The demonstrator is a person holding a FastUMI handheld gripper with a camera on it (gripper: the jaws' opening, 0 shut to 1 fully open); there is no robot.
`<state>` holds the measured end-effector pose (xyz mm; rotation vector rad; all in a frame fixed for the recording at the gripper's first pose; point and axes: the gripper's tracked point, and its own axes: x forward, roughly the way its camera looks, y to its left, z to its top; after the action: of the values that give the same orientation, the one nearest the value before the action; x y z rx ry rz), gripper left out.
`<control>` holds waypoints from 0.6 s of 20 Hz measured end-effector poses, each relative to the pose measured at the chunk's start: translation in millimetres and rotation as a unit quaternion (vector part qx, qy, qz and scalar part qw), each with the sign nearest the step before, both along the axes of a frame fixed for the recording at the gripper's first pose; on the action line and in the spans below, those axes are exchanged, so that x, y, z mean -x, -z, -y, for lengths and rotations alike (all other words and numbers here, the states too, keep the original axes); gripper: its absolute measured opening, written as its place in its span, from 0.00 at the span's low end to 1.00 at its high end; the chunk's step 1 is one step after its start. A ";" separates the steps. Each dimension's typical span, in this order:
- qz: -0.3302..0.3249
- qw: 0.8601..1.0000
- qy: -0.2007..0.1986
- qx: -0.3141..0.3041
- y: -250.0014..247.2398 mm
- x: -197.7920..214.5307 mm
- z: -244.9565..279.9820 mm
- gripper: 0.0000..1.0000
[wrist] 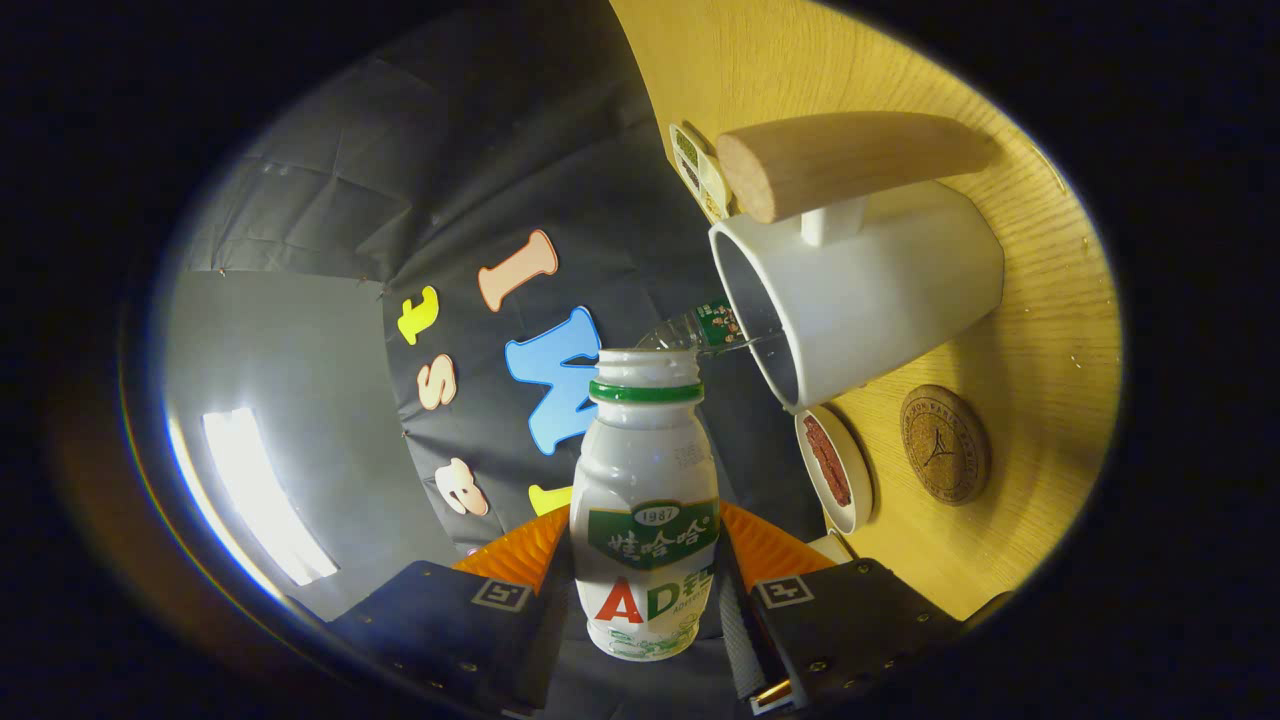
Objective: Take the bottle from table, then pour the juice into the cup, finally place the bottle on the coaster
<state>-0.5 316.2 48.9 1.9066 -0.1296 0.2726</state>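
Note:
My gripper [648, 580] is shut on a small white plastic bottle [648, 480] with a green neck ring and a green and red label, both fingers pressing its lower body. The whole view is rolled, so the table [1040, 300] stands on edge beside the bottle. The bottle's open mouth [648, 365] points toward a white cup [870, 290] with a wooden handle [850, 160]; the cup's opening [755, 310] lies just beyond the mouth. A round cork coaster [945, 443] lies on the table near the cup's base. No stream of juice is visible.
A small white dish [835, 468] holding something red sits on the table between the cup and my fingers. A clear bottle with a green label [700, 328] and a small white tray [697, 168] lie past the cup. Black cloth wall behind.

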 end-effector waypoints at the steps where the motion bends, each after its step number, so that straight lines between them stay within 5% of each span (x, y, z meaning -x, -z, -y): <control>1: 0.002 1.000 0.001 0.000 -2.2 0.3 0.1 0.66; 12: 0.007 1.000 0.008 -0.004 -1.9 0.4 5.5 0.66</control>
<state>-0.9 310.7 50.9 1.9120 -0.1548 0.2747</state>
